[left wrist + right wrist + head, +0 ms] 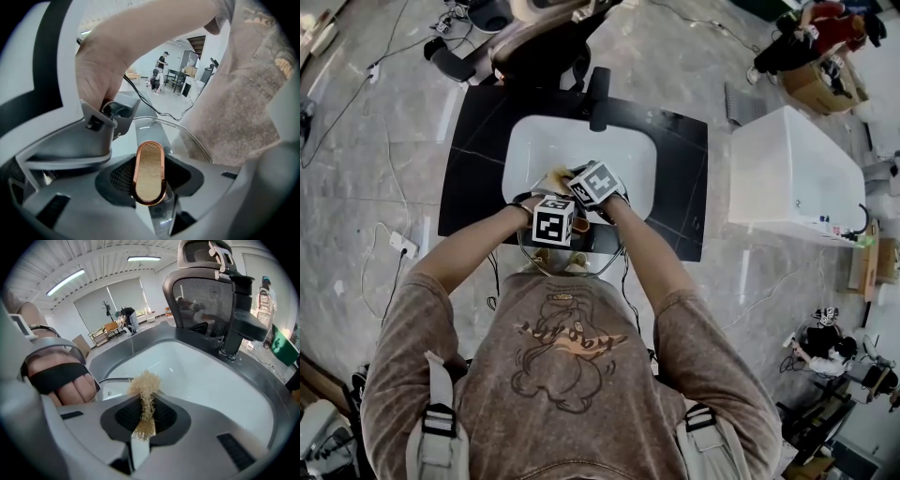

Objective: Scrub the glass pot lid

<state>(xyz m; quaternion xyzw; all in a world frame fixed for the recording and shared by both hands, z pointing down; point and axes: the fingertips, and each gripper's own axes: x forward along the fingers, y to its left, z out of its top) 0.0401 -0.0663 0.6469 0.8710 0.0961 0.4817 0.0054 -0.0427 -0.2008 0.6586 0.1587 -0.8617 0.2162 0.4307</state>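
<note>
Over sink (534,141), left hand-held gripper (151,187) clamping lid handle (150,161), right hand-held gripper (146,411) pinching scrubber (145,383).

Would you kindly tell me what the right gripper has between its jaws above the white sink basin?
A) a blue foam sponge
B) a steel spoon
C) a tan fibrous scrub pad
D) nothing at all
C: in the right gripper view, the right gripper has its jaws closed on a tan fibrous scrub pad, whose frayed tuft sticks out over the white sink basin.
</note>
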